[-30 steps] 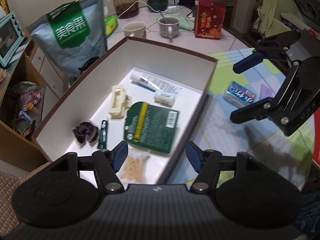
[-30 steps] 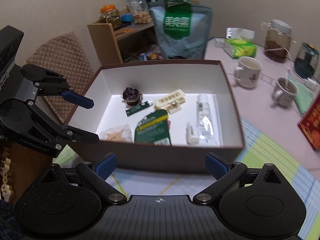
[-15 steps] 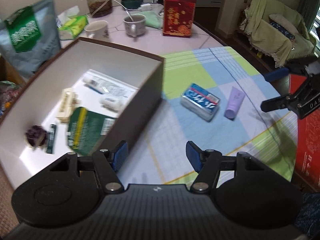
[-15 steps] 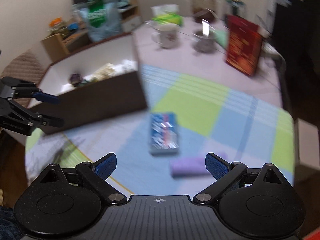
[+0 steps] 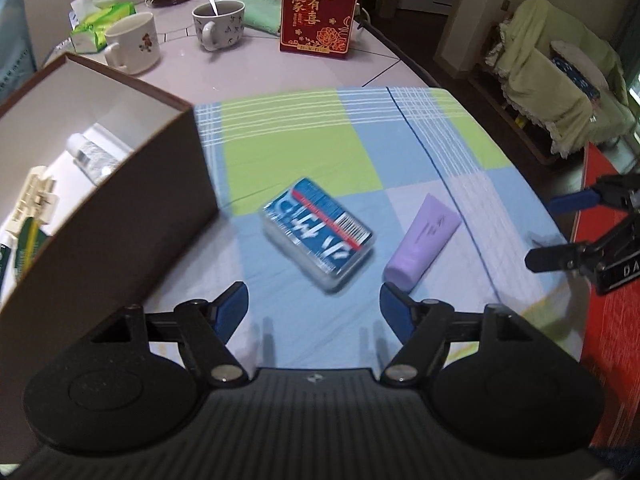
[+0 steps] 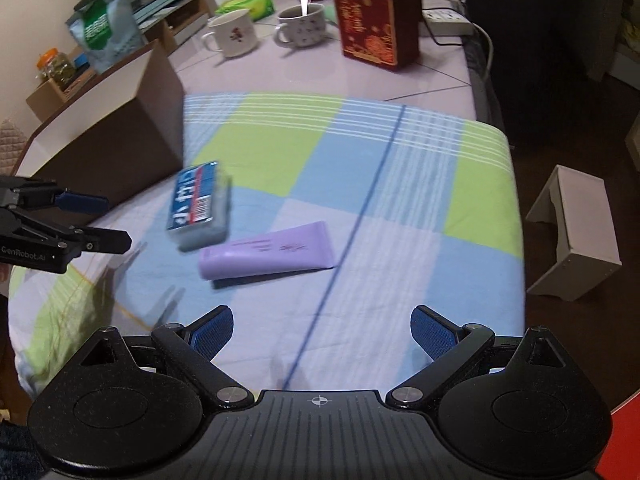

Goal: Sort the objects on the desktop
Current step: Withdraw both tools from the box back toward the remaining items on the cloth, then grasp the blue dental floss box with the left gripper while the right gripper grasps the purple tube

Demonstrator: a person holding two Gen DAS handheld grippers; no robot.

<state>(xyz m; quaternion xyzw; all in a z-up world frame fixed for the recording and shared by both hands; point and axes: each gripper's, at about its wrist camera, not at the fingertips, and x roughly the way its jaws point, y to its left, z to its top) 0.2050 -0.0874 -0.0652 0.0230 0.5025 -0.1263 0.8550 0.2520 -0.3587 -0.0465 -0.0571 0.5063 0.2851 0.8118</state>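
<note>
A blue tissue pack [image 5: 318,234] [image 6: 197,203] lies on the checked cloth [image 5: 296,148] [image 6: 400,184], with a purple tube [image 5: 423,247] [image 6: 267,251] beside it. My left gripper [image 5: 313,312] hovers open just short of the pack, nothing between its fingers. It also shows at the left edge of the right wrist view, as the left gripper [image 6: 96,220]. My right gripper [image 6: 322,332] is open and empty, near the tube's right end. In the left wrist view the right gripper [image 5: 558,230] sits at the far right. The brown box [image 5: 120,200] [image 6: 100,140] stands left, holding several items.
Two mugs [image 5: 134,42] [image 5: 219,22], a red gift box [image 5: 318,6] [image 6: 370,12], a green tissue pack [image 5: 100,28] and a jar stand at the back of the table. A green snack bag [image 6: 106,32] is behind the box. A white stool [image 6: 576,236] stands off the table's right edge.
Both grippers have swung away from the brown box toward the cloth. The tissue pack and purple tube now lie close in front of them. Both stay open.
</note>
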